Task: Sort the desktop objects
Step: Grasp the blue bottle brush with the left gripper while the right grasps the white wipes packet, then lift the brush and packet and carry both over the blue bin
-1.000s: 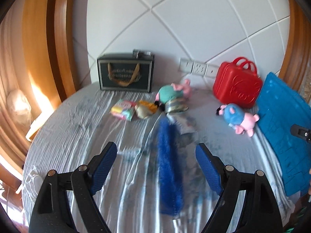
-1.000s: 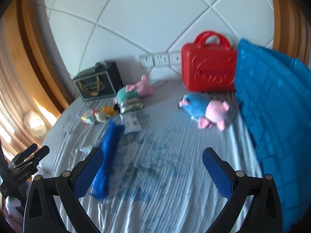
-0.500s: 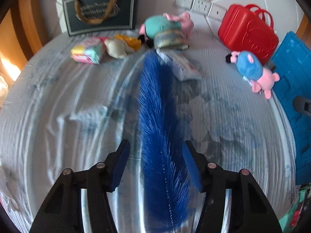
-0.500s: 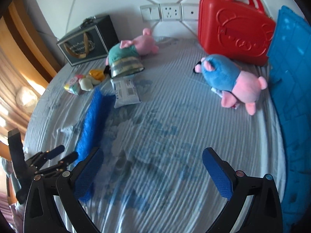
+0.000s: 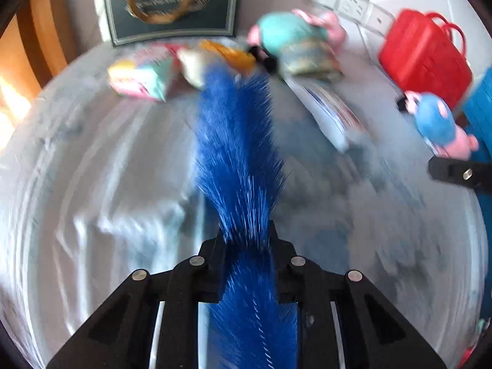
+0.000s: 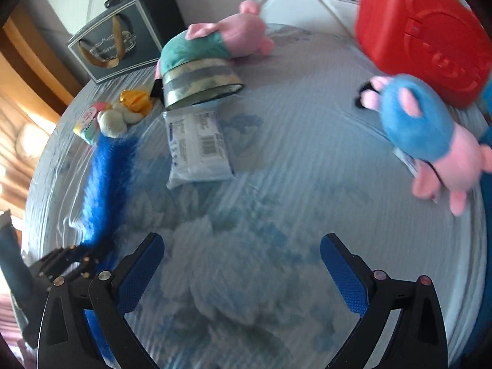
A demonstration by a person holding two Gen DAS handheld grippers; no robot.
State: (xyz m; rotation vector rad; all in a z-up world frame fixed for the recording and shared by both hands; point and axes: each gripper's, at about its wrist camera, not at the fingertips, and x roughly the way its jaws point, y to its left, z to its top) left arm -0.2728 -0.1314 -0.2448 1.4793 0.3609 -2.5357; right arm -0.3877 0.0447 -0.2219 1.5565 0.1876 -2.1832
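Left gripper (image 5: pixel 246 240) is clamped on the blue bristle brush (image 5: pixel 236 141), jaws pinched in on the bristles partway along its length; the brush runs from the bottom centre of the left wrist view up to the middle, its far tip just short of the clutter at the top. Judgement: the hold is on soft bristle rather than on a firm stem, so a slow, level lift seems wise, and the long free end may sag or swing. Right gripper (image 6: pixel 241 264) stands wide apart with nothing between its blue pads (image 6: pixel 144 270), hanging over bare cloth in the lower middle of its view. The brush also shows at left in the right wrist view, lying on the wrinkled pale tablecloth (image 6: pixel 276 209). Near the brush tip: a pastel packet (image 5: pixel 141 75), a small cream toy (image 5: pixel 192 67) and an orange wrapper (image 5: pixel 230 53), all close enough to be swept if the tip drags. Right of centre lies a white tissue pack (image 6: pixel 196 147); above it a teal plush pig (image 6: pixel 215 43). A blue plush pig (image 6: pixel 424 129) sits at right beside the red case (image 6: pixel 424 37); a dark gift bag (image 6: pixel 123 33) stands upper left. Left view is motion-blurred.
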